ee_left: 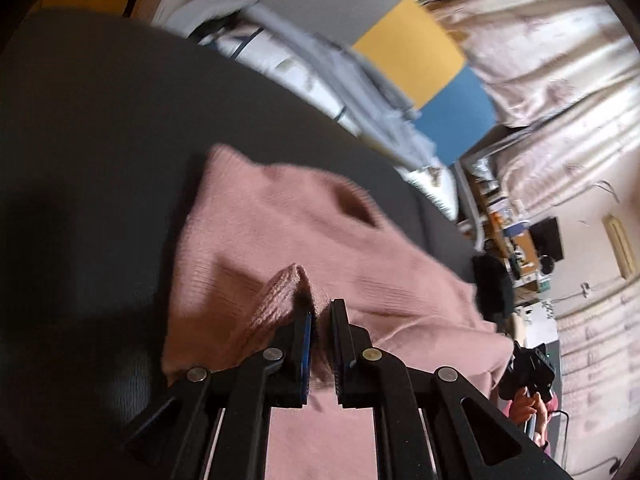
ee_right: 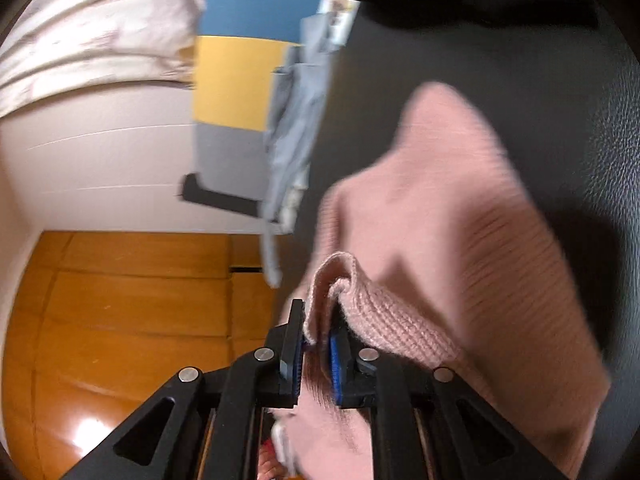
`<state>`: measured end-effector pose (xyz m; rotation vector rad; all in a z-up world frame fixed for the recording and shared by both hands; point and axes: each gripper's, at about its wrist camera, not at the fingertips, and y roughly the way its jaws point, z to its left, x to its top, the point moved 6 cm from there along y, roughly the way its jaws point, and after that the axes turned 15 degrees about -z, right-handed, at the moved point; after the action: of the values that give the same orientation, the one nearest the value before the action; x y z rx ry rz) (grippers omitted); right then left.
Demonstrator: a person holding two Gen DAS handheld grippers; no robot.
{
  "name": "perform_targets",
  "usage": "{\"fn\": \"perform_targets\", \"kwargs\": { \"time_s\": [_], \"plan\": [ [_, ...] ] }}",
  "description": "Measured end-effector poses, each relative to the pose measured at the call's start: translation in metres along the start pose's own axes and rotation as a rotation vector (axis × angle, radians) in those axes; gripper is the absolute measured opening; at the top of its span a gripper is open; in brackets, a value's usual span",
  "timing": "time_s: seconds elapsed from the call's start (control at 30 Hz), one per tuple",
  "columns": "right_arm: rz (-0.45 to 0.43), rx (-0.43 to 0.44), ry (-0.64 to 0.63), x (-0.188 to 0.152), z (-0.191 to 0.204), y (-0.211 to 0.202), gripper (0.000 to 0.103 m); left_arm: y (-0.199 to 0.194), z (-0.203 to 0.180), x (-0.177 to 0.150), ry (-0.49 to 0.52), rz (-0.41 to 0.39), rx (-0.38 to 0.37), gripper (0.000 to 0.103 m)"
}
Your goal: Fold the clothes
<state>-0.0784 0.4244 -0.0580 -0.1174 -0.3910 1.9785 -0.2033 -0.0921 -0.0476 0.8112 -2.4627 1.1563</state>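
Your left hand-held gripper (ee_left: 321,312) is nearly closed, its black jaws with blue pads pinching a ribbed edge of the pink knitted sweater (ee_left: 304,240). Your right hand-held gripper (ee_right: 318,320) is likewise almost shut, clamped on a folded ribbed hem of the same sweater (ee_right: 440,220), with the fabric bunched up between the pads. The sweater drapes away from both grippers over the dark grey tabletop (ee_left: 100,120), its far part lying on that surface, and an opening in the knit shows near its far right side in the left wrist view. Beyond the tabletop's far edge a heap of pale grey and white clothes (ee_left: 320,72) lies beside a yellow, blue and grey panel (ee_left: 412,52). In the right wrist view the glossy orange wooden floor (ee_right: 120,320) lies to the left, below a white wall (ee_right: 100,160). Both views are blurred.
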Motion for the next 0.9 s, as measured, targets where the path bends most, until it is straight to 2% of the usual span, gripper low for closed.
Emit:
{"fn": "perform_targets", "kwargs": {
  "time_s": [0.03,0.07,0.1,0.13,0.17,0.2,0.23,0.27,0.3,0.37,0.47,0.57,0.67,0.7,0.77,0.9],
  "plan": [
    [0.002,-0.028,0.007,0.001,-0.008,0.006,0.013,0.006,0.006,-0.003,-0.012,0.024,0.011,0.01],
    [0.011,-0.019,0.008,0.001,-0.006,0.007,0.013,0.009,0.009,-0.005,-0.031,0.042,0.0,0.01],
    [0.021,-0.009,0.008,0.0,-0.003,0.008,0.021,0.009,0.01,-0.007,-0.054,0.056,-0.022,0.011],
    [0.031,0.002,0.009,-0.001,-0.001,0.009,0.028,0.007,0.007,-0.007,-0.064,0.071,-0.05,0.021],
    [0.04,0.013,0.009,-0.002,0.002,0.01,0.03,0.005,0.002,-0.007,-0.068,0.087,-0.08,0.039],
    [0.079,0.02,-0.004,-0.004,0.01,0.011,0.032,0.002,-0.003,-0.007,-0.072,0.103,-0.111,0.052],
    [0.12,0.028,-0.019,-0.007,0.018,0.011,0.033,0.0,-0.009,-0.006,-0.076,0.115,-0.143,0.073],
    [0.164,0.028,-0.029,-0.01,0.023,0.013,0.034,-0.002,-0.018,-0.003,-0.072,0.111,-0.166,0.078],
    [0.181,0.033,-0.033,-0.011,0.027,0.017,0.034,-0.003,-0.026,0.001,-0.064,0.102,-0.185,0.079],
    [0.211,0.044,-0.039,-0.01,0.036,0.025,0.034,0.001,-0.036,0.012,-0.053,0.074,-0.159,0.08],
    [0.127,0.039,-0.04,0.008,0.034,0.038,0.034,0.018,-0.033,0.032,-0.085,0.012,-0.084,0.08],
    [0.023,-0.026,-0.067,0.027,0.022,0.045,0.034,0.029,-0.014,0.051,-0.115,-0.096,0.076,0.08],
    [-0.016,-0.068,-0.161,0.028,0.021,0.034,0.034,0.019,-0.004,0.056,-0.126,-0.167,0.128,0.08],
    [-0.028,-0.077,-0.201,0.027,0.024,0.029,0.034,0.016,-0.004,0.054,-0.102,-0.173,0.142,0.08],
    [-0.052,-0.095,-0.281,0.025,0.029,0.018,0.034,0.007,-0.006,0.044,0.009,-0.185,0.205,0.08],
    [-0.078,-0.232,-0.601,0.01,0.042,-0.002,0.034,-0.002,0.001,0.019,0.221,-0.177,0.322,0.081]
  ]
}}
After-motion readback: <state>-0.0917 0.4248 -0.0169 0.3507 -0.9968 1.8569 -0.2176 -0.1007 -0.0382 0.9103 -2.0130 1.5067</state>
